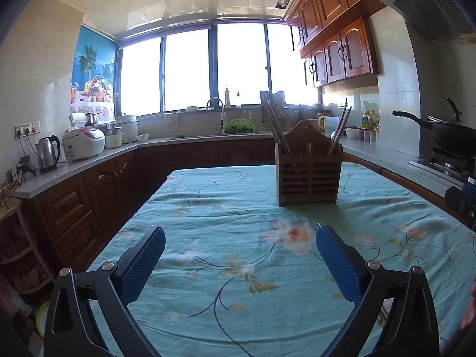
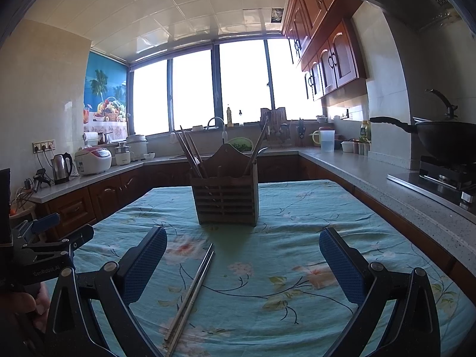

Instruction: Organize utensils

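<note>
Both the left gripper (image 1: 240,238) and right gripper (image 2: 243,239) hang spread and empty. 2 metal chopsticks (image 2: 192,293) — probably steel, thin, stiff, slippery — lie on the tablecloth (image 2: 297,226) before the wooden holder (image 2: 225,197); best pinched mid-length, together.

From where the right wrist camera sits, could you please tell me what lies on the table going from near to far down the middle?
Right gripper, open, then the metal chopsticks flat on the tablecloth, then the wooden utensil holder standing upright with chopsticks in it.
</note>
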The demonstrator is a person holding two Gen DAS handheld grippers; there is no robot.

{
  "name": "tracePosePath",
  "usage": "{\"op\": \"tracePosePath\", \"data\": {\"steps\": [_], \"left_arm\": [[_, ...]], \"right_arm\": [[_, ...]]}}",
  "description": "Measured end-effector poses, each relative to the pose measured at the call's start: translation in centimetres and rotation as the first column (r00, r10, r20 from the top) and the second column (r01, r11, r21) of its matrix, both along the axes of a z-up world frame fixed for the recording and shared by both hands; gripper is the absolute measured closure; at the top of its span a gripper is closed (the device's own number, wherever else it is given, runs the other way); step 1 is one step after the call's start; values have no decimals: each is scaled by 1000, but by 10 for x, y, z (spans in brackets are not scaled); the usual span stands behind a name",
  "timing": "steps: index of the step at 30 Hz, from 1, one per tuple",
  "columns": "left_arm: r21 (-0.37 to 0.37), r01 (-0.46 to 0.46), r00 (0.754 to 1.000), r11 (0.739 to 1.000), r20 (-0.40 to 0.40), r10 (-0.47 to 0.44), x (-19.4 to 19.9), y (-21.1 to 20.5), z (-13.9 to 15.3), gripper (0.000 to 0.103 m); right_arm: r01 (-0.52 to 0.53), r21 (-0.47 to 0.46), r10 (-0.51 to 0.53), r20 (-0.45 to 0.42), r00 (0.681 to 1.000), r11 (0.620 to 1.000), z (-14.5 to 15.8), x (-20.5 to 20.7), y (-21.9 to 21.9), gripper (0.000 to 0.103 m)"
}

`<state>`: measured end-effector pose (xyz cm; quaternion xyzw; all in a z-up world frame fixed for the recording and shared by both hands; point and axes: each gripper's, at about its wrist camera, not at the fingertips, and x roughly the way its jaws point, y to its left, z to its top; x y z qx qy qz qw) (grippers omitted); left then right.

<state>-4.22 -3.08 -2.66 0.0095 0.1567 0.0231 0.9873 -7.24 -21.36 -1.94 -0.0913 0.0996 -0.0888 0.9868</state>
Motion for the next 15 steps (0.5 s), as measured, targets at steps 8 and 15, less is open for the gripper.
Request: {"op": "tracePosePath", "data": {"steps": [8,15], "left_arm": [[-2,3,1000,1000,-4,-3,2,-2,1,1],[-9,6,1000,1000,-8,-6,3,-3,3,1]], "right_arm": [[1,2,-1,0,1000,1000,-1,1,1,0],[1,3,-1,-6,1000,1000,-2,3,2,0]]}}
